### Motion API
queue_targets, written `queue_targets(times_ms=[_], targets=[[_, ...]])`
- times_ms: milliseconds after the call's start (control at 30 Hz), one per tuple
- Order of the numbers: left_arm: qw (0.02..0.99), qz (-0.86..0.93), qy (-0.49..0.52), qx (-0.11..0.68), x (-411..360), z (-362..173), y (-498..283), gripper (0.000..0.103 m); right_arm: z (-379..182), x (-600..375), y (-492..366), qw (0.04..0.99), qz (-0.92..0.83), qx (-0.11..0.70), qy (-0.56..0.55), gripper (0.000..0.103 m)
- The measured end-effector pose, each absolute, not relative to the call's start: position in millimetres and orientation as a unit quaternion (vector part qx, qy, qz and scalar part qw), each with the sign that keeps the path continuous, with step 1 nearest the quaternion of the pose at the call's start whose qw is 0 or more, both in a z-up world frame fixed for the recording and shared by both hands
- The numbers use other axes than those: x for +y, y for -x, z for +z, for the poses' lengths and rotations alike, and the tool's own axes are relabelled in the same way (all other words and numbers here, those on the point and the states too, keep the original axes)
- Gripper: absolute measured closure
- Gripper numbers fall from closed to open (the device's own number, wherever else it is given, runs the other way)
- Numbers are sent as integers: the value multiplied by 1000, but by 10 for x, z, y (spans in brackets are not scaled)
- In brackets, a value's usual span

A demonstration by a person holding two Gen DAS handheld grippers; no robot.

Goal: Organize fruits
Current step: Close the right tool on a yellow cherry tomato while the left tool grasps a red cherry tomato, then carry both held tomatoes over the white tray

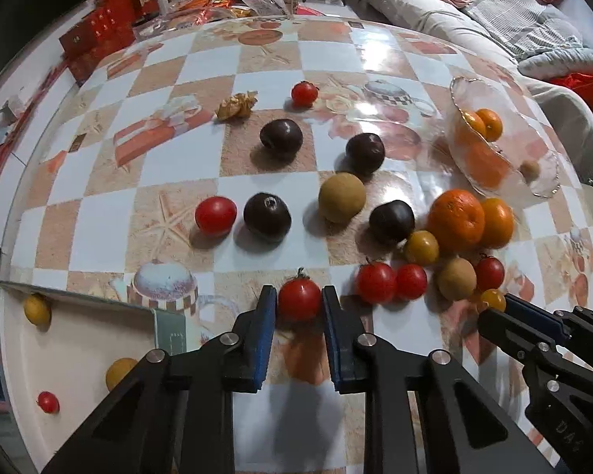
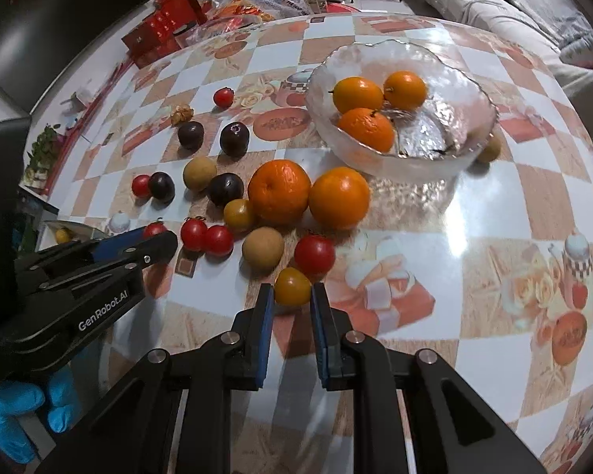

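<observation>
Fruits lie all over the checkered desk (image 1: 99, 205): dark plums, brown round ones, red and yellow tomatoes, and two big oranges side by side.

A red tomato (image 1: 299, 300) sits between the blue pads of the left hand-held gripper (image 1: 299, 308). The pads touch it on both sides, so it is held. Just left of this gripper is a white tray (image 1: 79, 339) with two yellow tomatoes and one small red one in it.

The right hand-held gripper (image 2: 292, 296) is closed around a yellow tomato (image 2: 292, 286), with a pad on each side. Another red tomato (image 2: 314, 253) is just behind it.

A glass bowl (image 2: 470, 91) stands farther back on the desk. Three small oranges are inside it. A brown fruit (image 2: 489, 149) peeks out just behind the bowl's right side.
</observation>
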State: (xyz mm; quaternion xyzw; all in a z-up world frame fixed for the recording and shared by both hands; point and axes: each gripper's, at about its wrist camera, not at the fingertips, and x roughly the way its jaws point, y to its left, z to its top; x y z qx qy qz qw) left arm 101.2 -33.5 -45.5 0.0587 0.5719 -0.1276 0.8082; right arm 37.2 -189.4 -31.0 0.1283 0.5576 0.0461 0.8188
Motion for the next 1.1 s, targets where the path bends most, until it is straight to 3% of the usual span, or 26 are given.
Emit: queue_targets(times_ms=[1100], targets=[[811,-141,-63,564,-345,-390,-974,81,-178,-2042,-3,808,36,560,-181,83]])
